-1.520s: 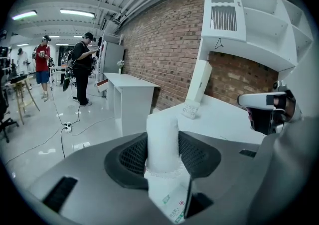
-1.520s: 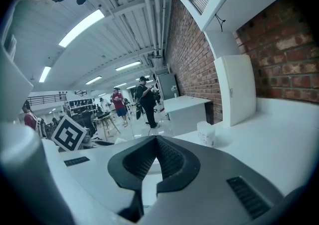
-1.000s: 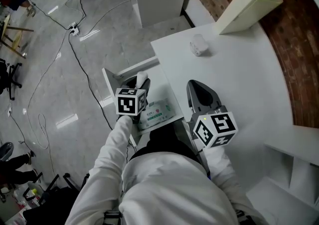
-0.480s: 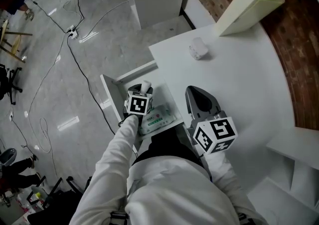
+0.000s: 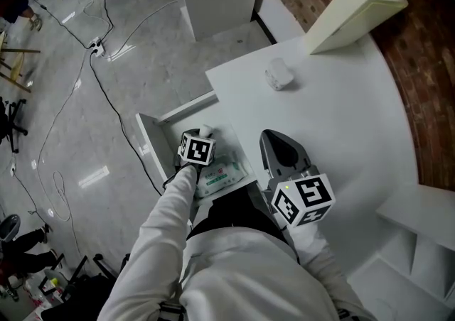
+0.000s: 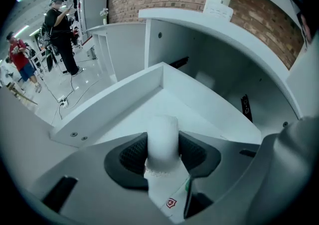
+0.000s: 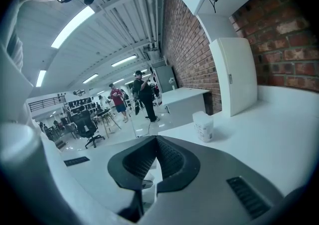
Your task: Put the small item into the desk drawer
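Over the open drawer [image 5: 151, 136], your left gripper [image 5: 204, 133] pinches the small white item [image 6: 162, 137], held above the drawer floor, near a wipes pack [image 5: 225, 170]. Contact with the floor: cannot tell. Your right gripper [image 7: 155, 162] hovers above the desk [image 5: 341, 113], jaws pressed together, empty.

White item [image 6: 162, 142] w/ red logo; white drawer [image 5: 147, 140], desk [image 5: 341, 113]; red-brown brick wall [image 5: 430, 85].
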`<state>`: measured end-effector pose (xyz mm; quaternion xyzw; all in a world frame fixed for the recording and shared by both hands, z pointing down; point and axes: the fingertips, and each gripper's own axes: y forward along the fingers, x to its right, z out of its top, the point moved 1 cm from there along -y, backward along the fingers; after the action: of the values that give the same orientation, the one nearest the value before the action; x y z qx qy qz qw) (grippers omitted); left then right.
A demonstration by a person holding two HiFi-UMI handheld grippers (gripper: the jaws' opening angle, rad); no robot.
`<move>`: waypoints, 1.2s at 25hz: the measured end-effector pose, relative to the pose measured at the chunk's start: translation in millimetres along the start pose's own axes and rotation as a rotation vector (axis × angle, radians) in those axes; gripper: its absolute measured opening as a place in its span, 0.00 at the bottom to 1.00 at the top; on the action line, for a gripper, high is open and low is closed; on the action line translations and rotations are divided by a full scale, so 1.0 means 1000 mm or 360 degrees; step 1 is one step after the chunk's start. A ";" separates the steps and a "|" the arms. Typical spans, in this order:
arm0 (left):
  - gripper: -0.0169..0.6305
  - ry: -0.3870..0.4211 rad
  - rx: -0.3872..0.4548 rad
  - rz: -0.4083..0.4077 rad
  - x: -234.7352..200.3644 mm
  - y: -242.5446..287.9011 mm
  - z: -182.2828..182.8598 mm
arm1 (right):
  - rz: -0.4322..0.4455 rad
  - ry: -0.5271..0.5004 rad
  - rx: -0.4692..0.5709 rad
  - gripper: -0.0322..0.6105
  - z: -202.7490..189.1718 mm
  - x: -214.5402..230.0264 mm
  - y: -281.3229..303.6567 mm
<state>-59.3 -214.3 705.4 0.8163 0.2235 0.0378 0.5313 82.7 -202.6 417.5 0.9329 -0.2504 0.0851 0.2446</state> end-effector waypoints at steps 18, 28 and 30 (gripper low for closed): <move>0.32 0.0001 -0.0190 -0.0042 0.002 0.043 -0.034 | -0.0023 0.0030 -0.0061 0.09 -0.010 0.014 0.009; 0.33 0.0055 -0.0276 0.0006 -0.003 0.045 -0.046 | -0.0023 0.0025 -0.0075 0.09 -0.011 0.009 0.010; 0.36 0.0056 -0.0283 0.0026 -0.005 0.039 -0.043 | -0.0017 0.0023 -0.0083 0.09 -0.012 0.008 0.011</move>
<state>-64.0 -192.7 759.4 0.7670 0.2218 0.0761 0.5973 83.9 -208.0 434.7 0.9269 -0.2456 0.0840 0.2712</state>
